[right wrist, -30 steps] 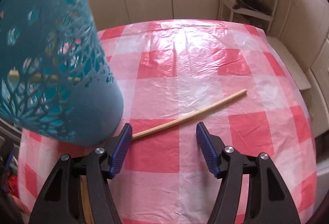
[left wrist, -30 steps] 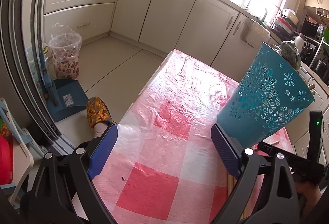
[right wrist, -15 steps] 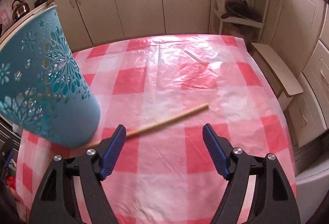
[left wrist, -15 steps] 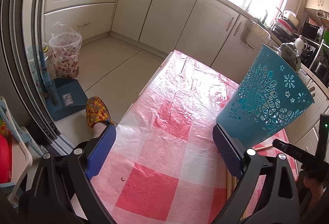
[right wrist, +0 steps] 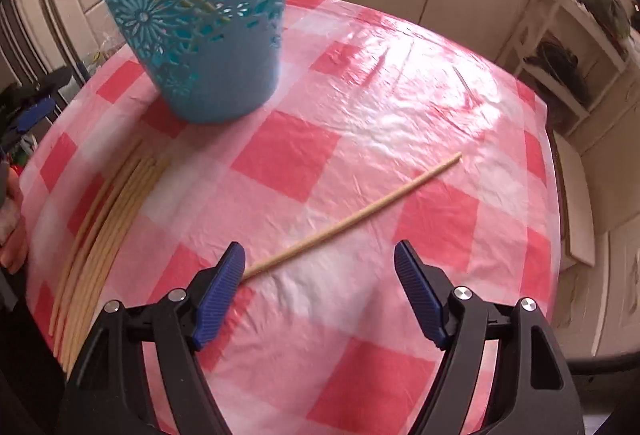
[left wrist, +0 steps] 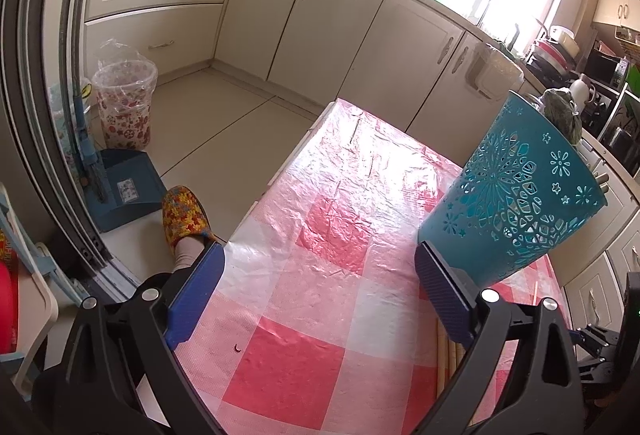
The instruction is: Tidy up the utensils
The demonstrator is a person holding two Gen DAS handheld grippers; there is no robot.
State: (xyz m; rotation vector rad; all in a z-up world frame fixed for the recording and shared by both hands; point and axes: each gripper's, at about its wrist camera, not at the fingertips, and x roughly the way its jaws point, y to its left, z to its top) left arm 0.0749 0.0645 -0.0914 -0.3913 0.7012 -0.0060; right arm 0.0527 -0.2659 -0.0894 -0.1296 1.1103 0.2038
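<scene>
Right wrist view. The right gripper [right wrist: 320, 271] hangs over a table [right wrist: 360, 355] covered in a pink-and-white checked cloth, its two blue-padded jaws spread wide with only cloth between them. One loose wooden chopstick [right wrist: 356, 217] lies flat on the cloth just ahead of the jaws; its near end sits close beside the tip of the left finger [right wrist: 224, 283], whether touching cannot be told, and the stick runs diagonally away toward the upper right, passing in front of the gap. To the left of the gripper a bundle of chopsticks [right wrist: 104, 231] lies side by side on the cloth, at least six, the exact count unclear where they overlap. Beyond the bundle, ahead and to the left of the jaws, stands one teal perforated holder [right wrist: 200, 27], its top cut off by the frame edge.

Left wrist view. The left gripper [left wrist: 316, 295] is also spread wide, with nothing between its jaws but cloth. The teal holder [left wrist: 516, 203] stands directly beyond the tip of its right finger [left wrist: 444, 299], its base close to the pad; contact cannot be judged. The ends of the bundled sticks [left wrist: 444, 351] show low beside that same finger. On the floor to the left of the left finger are one patterned slipper [left wrist: 184, 215], one dustpan [left wrist: 124, 191] and one bin [left wrist: 124, 103].
</scene>
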